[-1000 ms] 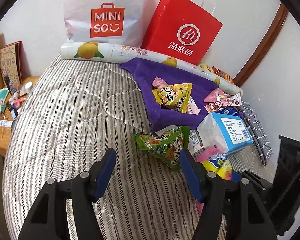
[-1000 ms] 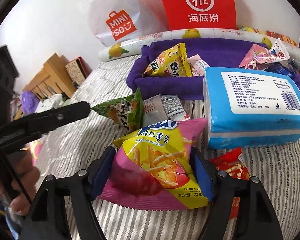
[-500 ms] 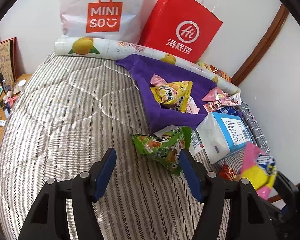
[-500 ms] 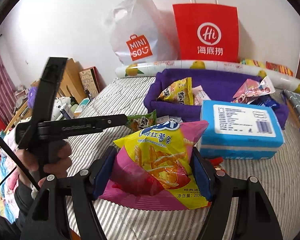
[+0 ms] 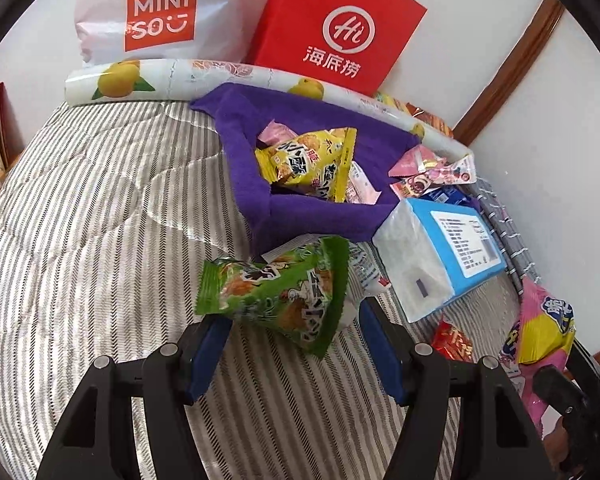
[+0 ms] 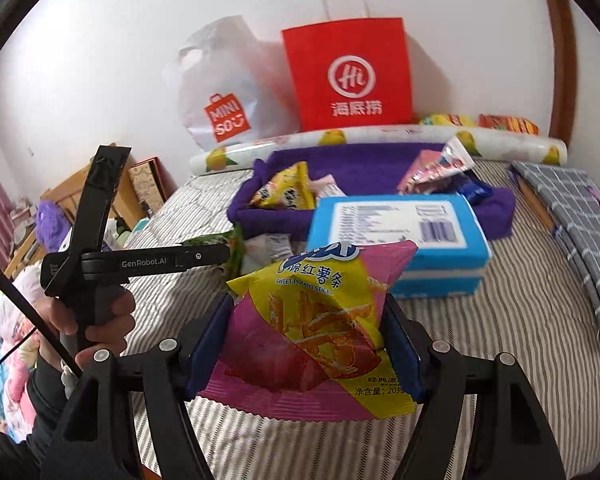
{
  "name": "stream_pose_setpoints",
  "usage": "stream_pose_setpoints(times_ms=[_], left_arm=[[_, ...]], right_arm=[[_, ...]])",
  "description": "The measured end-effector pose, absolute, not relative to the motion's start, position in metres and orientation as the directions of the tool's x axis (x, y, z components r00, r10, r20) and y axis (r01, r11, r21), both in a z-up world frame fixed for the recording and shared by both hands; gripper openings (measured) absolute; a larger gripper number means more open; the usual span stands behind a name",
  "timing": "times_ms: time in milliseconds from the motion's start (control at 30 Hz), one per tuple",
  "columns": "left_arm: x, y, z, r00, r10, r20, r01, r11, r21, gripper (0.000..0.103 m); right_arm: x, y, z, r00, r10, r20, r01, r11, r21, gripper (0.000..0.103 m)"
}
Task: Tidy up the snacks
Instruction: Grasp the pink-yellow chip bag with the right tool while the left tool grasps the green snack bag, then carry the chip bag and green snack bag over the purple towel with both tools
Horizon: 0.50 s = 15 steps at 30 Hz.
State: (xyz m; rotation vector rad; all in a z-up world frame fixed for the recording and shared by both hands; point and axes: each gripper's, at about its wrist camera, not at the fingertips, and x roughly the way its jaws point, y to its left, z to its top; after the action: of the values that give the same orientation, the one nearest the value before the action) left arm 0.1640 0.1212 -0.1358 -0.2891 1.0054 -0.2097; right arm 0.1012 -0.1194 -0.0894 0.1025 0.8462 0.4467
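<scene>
A green snack bag (image 5: 276, 296) lies on the striped bed, its near end between the blue pads of my left gripper (image 5: 292, 328), which is open and does not press on it. In the right wrist view the left gripper (image 6: 220, 254) shows side-on, held by a hand (image 6: 100, 320), beside the green bag (image 6: 230, 242). My right gripper (image 6: 308, 344) is shut on a pink-and-yellow sweet potato sticks bag (image 6: 320, 308), lifted above the bed; the same bag (image 5: 540, 336) appears at the right of the left wrist view. A purple cloth bin (image 5: 312, 216) holds a yellow snack bag (image 5: 308, 160).
A blue tissue pack (image 5: 448, 256) lies right of the green bag, with a small red packet (image 5: 456, 344) near it. Pink snack packets (image 5: 432, 168) sit on the bin's right. A lemon-print roll (image 5: 172, 80), a white bag and a red paper bag (image 5: 336, 36) line the wall.
My left gripper has moved forward and down, so its pads now flank the green bag. My right gripper has risen and drawn back with the sweet potato bag in it.
</scene>
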Motion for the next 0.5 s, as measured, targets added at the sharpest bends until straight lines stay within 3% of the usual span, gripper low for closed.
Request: stream_pose_setpoints(times_ms=[300, 367, 500], left_arm=[[0.177, 0.11, -0.148, 0.494, -0.268, -0.827, 0.012, 0.953, -0.302, 0.062], [0.176, 0.111, -0.15, 0.491, -0.261, -0.831, 0.003, 0.955, -0.298, 0.053], [0.169, 0.123, -0.149, 0.513, -0.293, -0.807, -0.007, 0.938, -0.345, 0.047]], right_arm=[[0.109, -0.14, -0.098, 0.578, 0.396, -0.713, -0.293, 0.917, 0.271, 0.072], [0.11, -0.143, -0.099, 0.58, 0.388, -0.716, -0.284, 0.92, 0.269, 0.072], [0.111, -0.154, -0.101, 0.588, 0.376, -0.716, -0.266, 0.926, 0.268, 0.072]])
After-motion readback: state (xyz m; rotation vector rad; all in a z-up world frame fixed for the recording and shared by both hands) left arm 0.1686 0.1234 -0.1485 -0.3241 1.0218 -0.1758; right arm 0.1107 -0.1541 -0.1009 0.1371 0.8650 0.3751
